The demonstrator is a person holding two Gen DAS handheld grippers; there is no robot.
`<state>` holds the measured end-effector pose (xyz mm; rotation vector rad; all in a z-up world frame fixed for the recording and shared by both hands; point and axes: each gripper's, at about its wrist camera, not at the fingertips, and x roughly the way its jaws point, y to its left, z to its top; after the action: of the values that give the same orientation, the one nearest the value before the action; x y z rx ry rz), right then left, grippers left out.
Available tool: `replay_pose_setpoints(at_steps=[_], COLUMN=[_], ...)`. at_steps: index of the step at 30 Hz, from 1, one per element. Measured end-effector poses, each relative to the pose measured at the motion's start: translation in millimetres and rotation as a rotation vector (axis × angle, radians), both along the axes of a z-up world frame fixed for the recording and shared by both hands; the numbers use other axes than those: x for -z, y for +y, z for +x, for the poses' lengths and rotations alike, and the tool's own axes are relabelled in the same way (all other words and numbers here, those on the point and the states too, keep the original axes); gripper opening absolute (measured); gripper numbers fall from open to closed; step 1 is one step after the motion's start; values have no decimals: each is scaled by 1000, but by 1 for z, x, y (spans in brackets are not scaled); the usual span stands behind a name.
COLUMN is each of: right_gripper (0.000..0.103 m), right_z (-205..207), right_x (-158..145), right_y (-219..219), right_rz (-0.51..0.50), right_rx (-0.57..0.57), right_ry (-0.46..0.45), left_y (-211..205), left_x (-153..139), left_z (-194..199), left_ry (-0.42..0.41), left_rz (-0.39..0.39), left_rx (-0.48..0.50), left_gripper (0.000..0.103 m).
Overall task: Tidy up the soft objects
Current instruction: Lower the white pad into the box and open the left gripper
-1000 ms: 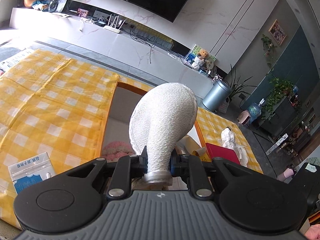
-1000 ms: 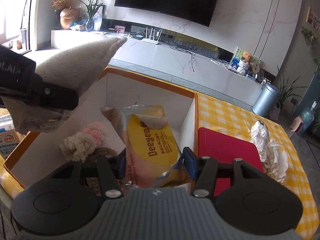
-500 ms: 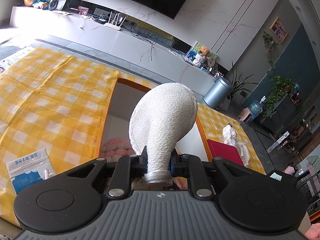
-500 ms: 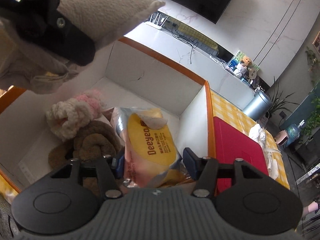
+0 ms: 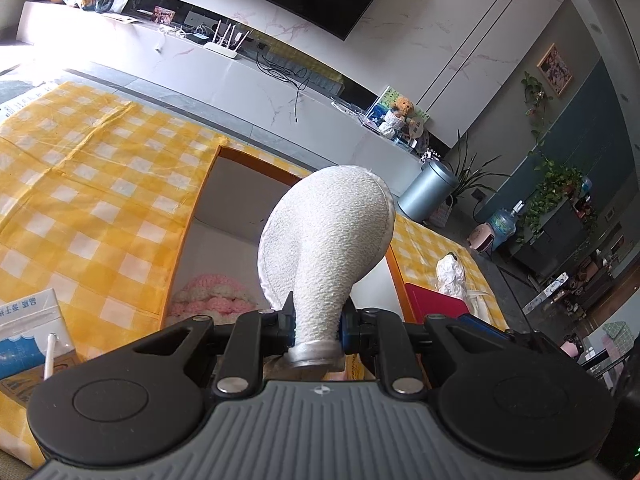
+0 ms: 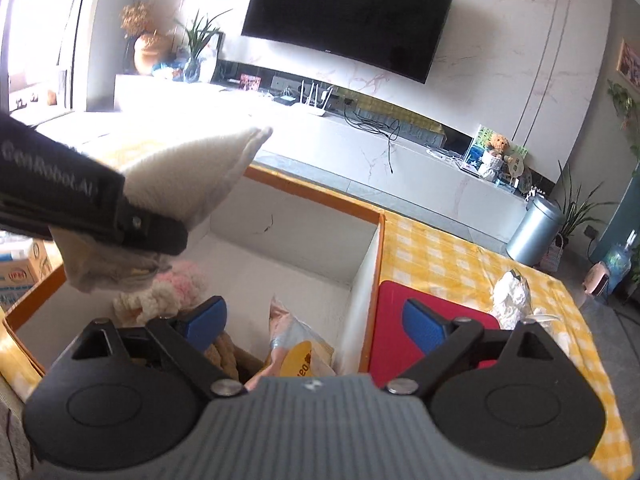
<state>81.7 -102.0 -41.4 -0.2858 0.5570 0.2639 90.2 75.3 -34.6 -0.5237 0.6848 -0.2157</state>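
White textured pouch [image 5: 328,248], puffed out round and pebbly like a small cushion, is pinched at its narrow neck between the fingers of the left gripper [image 5: 316,326], which are nearly together and squeezing it flat there; the fat end sticks out ahead of the fingertips and hangs over the open box [image 5: 192,216]. Below those fingers, inside the box, a pink and cream crocheted thing [image 5: 212,294] already lies on the floor. The right gripper [image 6: 316,320] is opening, its blue pads [image 6: 424,324] spread wide and pressing on nothing, with the yellow tissue pack [image 6: 298,354] lying loose just under and between them (it looks set down in the box). So I'd judge the pack as just stowed and the pouch as next: the left hand needs to dip lower into the box's free space and let go. Right of the right fingers sit a red lid [image 6: 390,332] and a crumpled white bag [image 6: 510,300] on the yellow checked cloth [image 6: 460,256].
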Motion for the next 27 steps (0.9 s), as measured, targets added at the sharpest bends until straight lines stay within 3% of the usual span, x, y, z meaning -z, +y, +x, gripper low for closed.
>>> replay_pose_setpoints(at_steps=[5, 10, 14, 19, 22, 25, 27], right_gripper=[94, 95, 95, 95, 95, 95, 95], right_z=[0, 1, 8, 7, 8, 11, 12], right_x=[-17, -20, -22, -27, -25, -23, -22], right_y=[-34, -56, -68, -76, -71, -69, -70], right_rz=[200, 241, 280, 337, 315, 308, 319], right_rx=[75, 146, 190, 174, 162, 164, 185], right_ry=[-4, -9, -9, -5, -7, 4, 14], left_y=[-15, -43, -53, -71, -71, -70, -72], left_x=[6, 8, 18, 28, 26, 22, 15], left_z=[17, 31, 43, 46, 45, 41, 34], left_ry=[10, 3, 39, 42, 44, 34, -25], left_rz=[-44, 112, 151, 355, 361, 396, 409], left_rx=[52, 45, 23, -40, -60, -104, -118], left_gripper=[20, 20, 20, 21, 25, 53, 81])
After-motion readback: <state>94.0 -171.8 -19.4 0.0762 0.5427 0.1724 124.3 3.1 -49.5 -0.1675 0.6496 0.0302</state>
